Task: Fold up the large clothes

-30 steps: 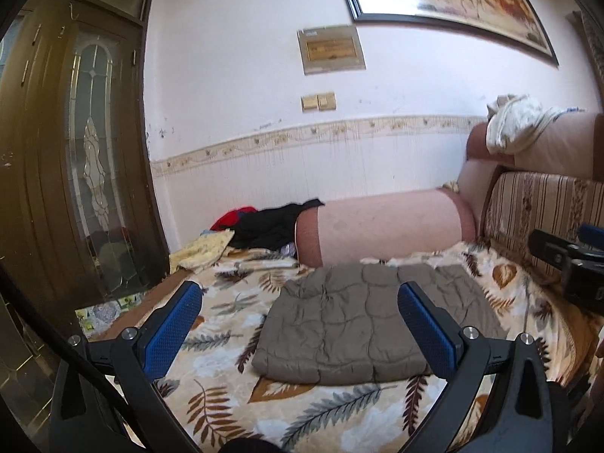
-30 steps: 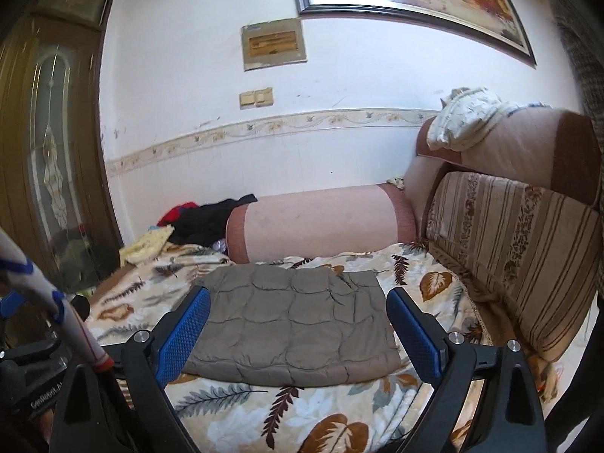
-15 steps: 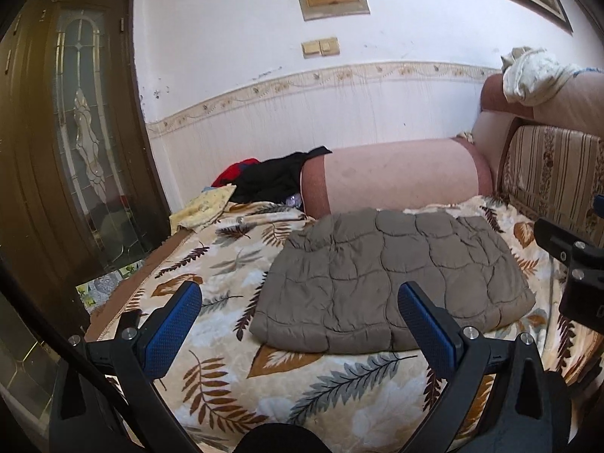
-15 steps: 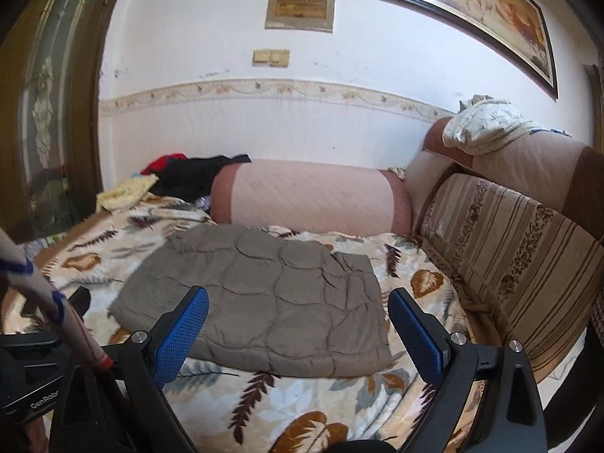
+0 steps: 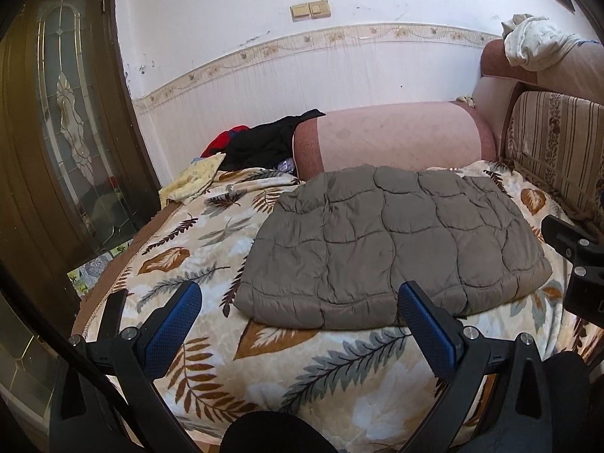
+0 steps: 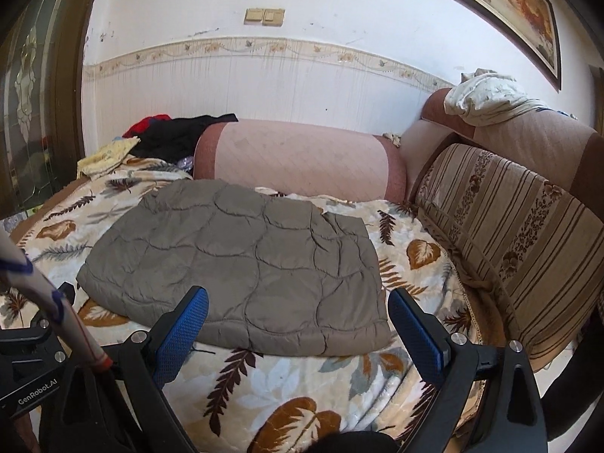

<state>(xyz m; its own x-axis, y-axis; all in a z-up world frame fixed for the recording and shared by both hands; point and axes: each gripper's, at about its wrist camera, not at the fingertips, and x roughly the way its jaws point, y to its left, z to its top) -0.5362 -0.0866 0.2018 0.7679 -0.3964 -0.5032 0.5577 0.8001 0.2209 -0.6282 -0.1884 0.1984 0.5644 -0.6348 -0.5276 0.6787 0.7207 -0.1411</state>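
— Leaf-printed cream blanket point(image 5: 211, 241) covers the whole sofa seat, with a pink bolster cushion point(image 5: 392, 136) against the white wall behind. What am I working with?

— I see the grey-brown quilted padded jacket point(image 5: 385, 241), folded into a rough rectangle, lying flat on that blanket, ahead of both tongs and in front of the bolster. My left gripper point(image 5: 298, 324) is spread wide, holding nothing; my right gripper point(image 6: 298, 321) is the same, parted and empty. Neither touches the cloth.

— Which way does it lie?

— Its long axis runs left to right across my view, roughly parallel to the bolster. From the left wrist view the near hem sits just beyond the fingertips, with the garment's near left corner between them. From the right wrist view the near right corner point(image 6: 377, 336) falls between the fingers. So I judge each hand is nearest its own corner, and a further fold would need both to close on that near edge together.

— Anything you can't read?

— Plenty. I can't tell whether sleeves or a hood are tucked underneath, or how many layers there are. The far edge by the bolster is foreshortened. The dark and red clothes pile point(image 5: 260, 143) at the far left is a tangle I can't sort out. My right gripper's body is cut off at the left view's right edge.
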